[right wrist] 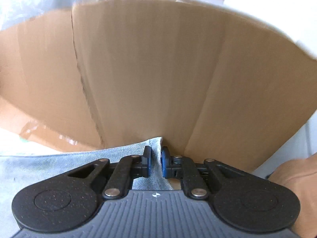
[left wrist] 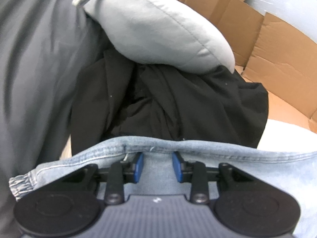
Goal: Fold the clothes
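Clearly the light-blue denim garment (left wrist: pixel 198 148) is the piece in hand: its stitched edge lies across the front of the left claw (left wrist: pixel 157 165), whose blue pads (left wrist: pixel 139 163) stand spread with denim between and beneath them, not pinched. Past that edge lies a heap of black cloth (left wrist: pixel 178 103), with a grey padded piece (left wrist: pixel 158 25) on top and dark grey fabric (left wrist: pixel 35 63) at the left. Over on the right, the right claw (right wrist: pixel 156 163) is pressed together on a denim fold (right wrist: pixel 156 144), close before a cardboard box (right wrist: pixel 148 69). A hand (right wrist: pixel 297 176) shows at that view's right edge.
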